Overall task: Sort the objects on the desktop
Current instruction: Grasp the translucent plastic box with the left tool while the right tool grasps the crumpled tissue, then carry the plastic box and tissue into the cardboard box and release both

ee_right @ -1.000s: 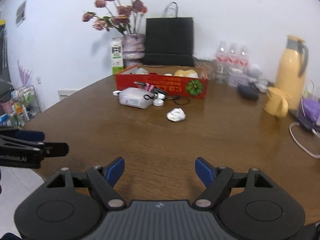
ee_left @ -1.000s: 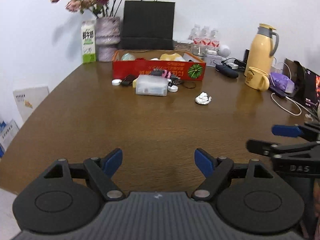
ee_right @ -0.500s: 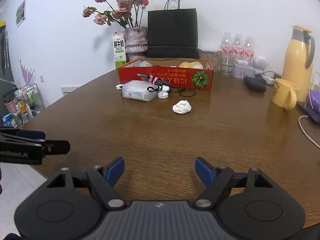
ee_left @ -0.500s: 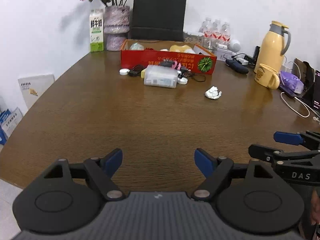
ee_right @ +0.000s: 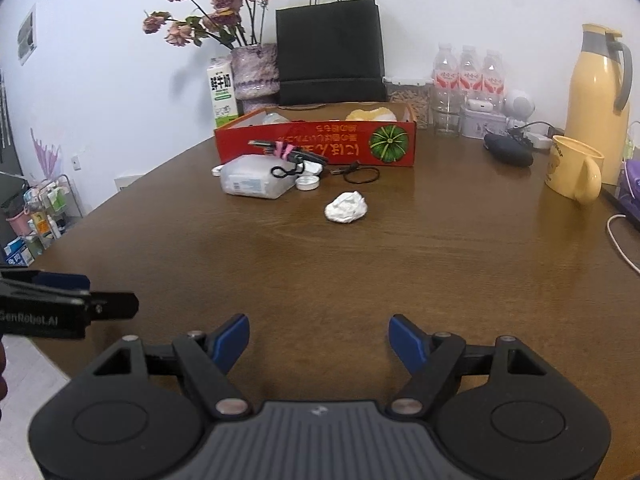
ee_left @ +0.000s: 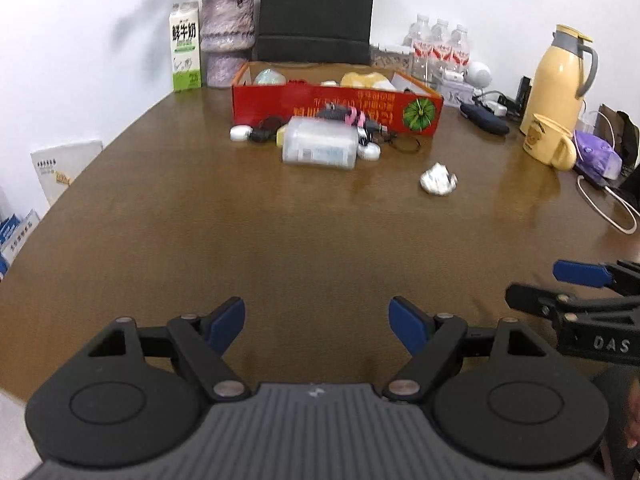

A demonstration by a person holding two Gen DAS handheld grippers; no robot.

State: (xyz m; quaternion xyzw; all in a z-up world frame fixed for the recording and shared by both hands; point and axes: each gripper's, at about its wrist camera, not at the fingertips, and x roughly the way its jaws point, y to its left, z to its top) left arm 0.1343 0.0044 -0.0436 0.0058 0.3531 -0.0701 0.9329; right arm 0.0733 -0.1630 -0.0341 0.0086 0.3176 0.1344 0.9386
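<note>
— Brown wood worktop (ee_left: pixel 304 240), inspected from both wrist views. Left tongs (ee_left: pixel 318 318) and right tongs (ee_right: pixel 319 334): both stand wide apart with nothing between the pads, over bare wood near the front edge.

— Where do the items to sort lie?

— Well apart from both tongs, toward the far side. A clear plastic box (ee_left: pixel 319 148) lies just in front of the red carton (ee_left: pixel 336 110), with small caps, a black hair tie (ee_right: pixel 362 176) and a pink-banded bundle crowded round it. A crumpled white paper ball (ee_right: pixel 346 207) sits alone, nearer the right tongs.

— Step in hand?

— Judged: the approach; nothing is gripped yet. The next move calls for reaching forward, straddling one item, likely the paper ball, then closing on it.
</note>
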